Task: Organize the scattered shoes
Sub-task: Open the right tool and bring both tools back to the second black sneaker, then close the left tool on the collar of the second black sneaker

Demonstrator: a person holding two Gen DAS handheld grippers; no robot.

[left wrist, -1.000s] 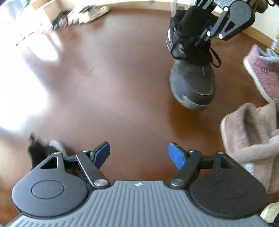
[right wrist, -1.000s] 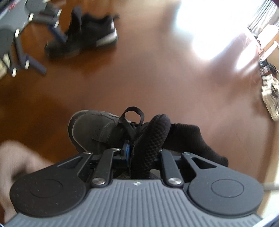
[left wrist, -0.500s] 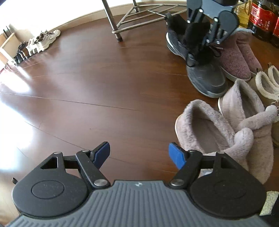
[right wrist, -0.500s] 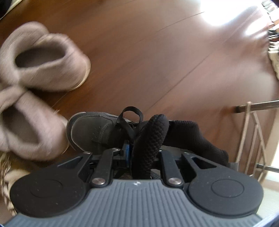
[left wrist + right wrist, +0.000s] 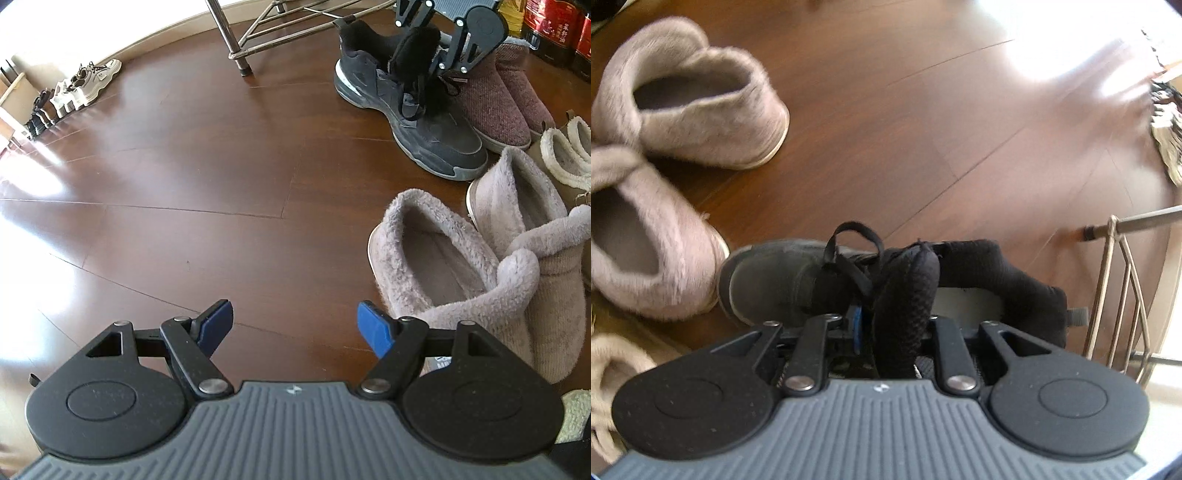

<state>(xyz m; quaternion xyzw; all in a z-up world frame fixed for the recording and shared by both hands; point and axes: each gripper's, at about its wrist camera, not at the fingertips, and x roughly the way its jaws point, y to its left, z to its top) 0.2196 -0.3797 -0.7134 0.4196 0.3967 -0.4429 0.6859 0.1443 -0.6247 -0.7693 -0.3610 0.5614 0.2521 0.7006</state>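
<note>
On the brown wooden floor (image 5: 207, 177) a dark grey sneaker (image 5: 417, 122) sits with its sole down, toe pointing toward the camera of the left wrist view, just beside a pair of maroon slippers (image 5: 495, 99) on its far side. The right gripper (image 5: 882, 325) has its fingers pressed together on the sneaker's black padded tongue, which stands up between them; one blue pad (image 5: 855, 325) shows against it, and a loose lace loop lies over the toe end. Close in front of the sneaker's toe stands a pair of fluffy pinkish-grey ankle slippers (image 5: 461, 266), the nearer one with its collar folded over, and past them lie cream fleece-lined slippers (image 5: 565, 151). Behind the sneaker's heel a metal rack (image 5: 280, 26) rises on thin legs, one foot planted on the boards. Dark bottles (image 5: 550, 26) with red labels stand behind the maroon slippers; the label print is too small to read. A row of pale and dark shoes (image 5: 70, 92) lines the far wall, well apart from everything else. The left gripper (image 5: 295, 326) hovers over bare floor with its blue-padded fingers spread wide and nothing between them, the nearest fluffy slipper just beside its right finger.
</note>
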